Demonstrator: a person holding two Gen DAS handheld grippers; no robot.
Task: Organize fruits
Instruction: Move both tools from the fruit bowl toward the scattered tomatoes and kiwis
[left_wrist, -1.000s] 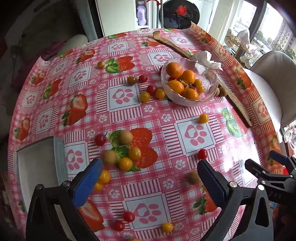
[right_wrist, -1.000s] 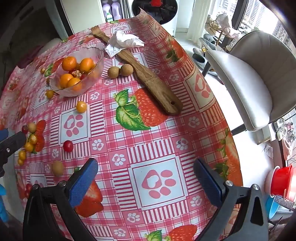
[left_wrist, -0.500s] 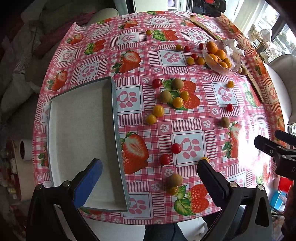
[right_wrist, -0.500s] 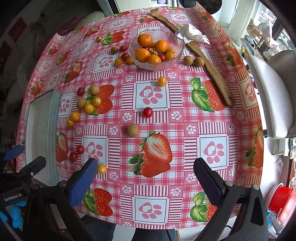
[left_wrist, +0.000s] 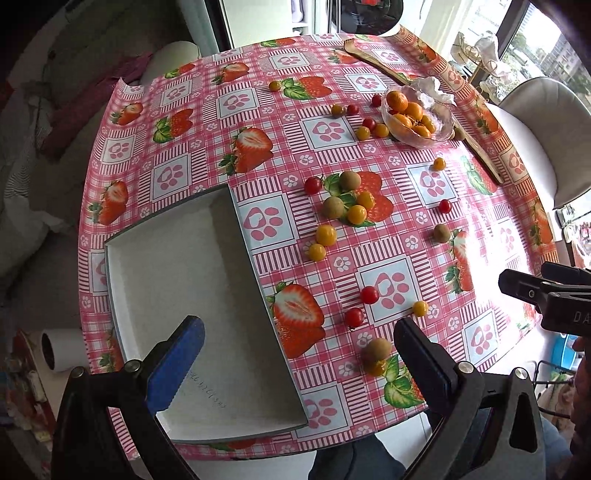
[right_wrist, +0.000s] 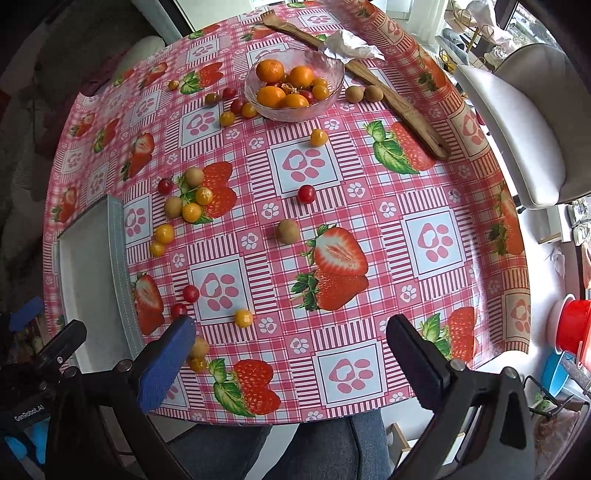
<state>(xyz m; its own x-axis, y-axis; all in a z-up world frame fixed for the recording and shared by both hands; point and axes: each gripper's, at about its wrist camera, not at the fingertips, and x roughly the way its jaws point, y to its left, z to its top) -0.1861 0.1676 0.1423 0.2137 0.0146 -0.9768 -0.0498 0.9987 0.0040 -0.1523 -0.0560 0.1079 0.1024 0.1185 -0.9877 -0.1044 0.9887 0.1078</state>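
Observation:
Small fruits lie scattered on the strawberry-print tablecloth: red cherry tomatoes (left_wrist: 369, 294), yellow ones (left_wrist: 326, 235) and brown longans (left_wrist: 376, 349). A glass bowl (left_wrist: 441, 123) with oranges stands at the far right; it also shows in the right wrist view (right_wrist: 330, 96). A white rectangular tray (left_wrist: 192, 295) lies empty at the near left. My left gripper (left_wrist: 295, 354) is open and empty, held high over the tray's near right edge. My right gripper (right_wrist: 291, 350) is open and empty above the table's near edge.
A long wooden spoon (right_wrist: 402, 110) and crumpled paper (right_wrist: 351, 46) lie behind the bowl. A cushioned chair (right_wrist: 517, 133) stands to the right. A red bucket (right_wrist: 572, 328) sits on the floor. A paper roll (left_wrist: 55, 350) lies at the left, below the table.
Both grippers have pulled back and up from the table, so more of it and the tray shows. Both stay open. No fruit has moved.

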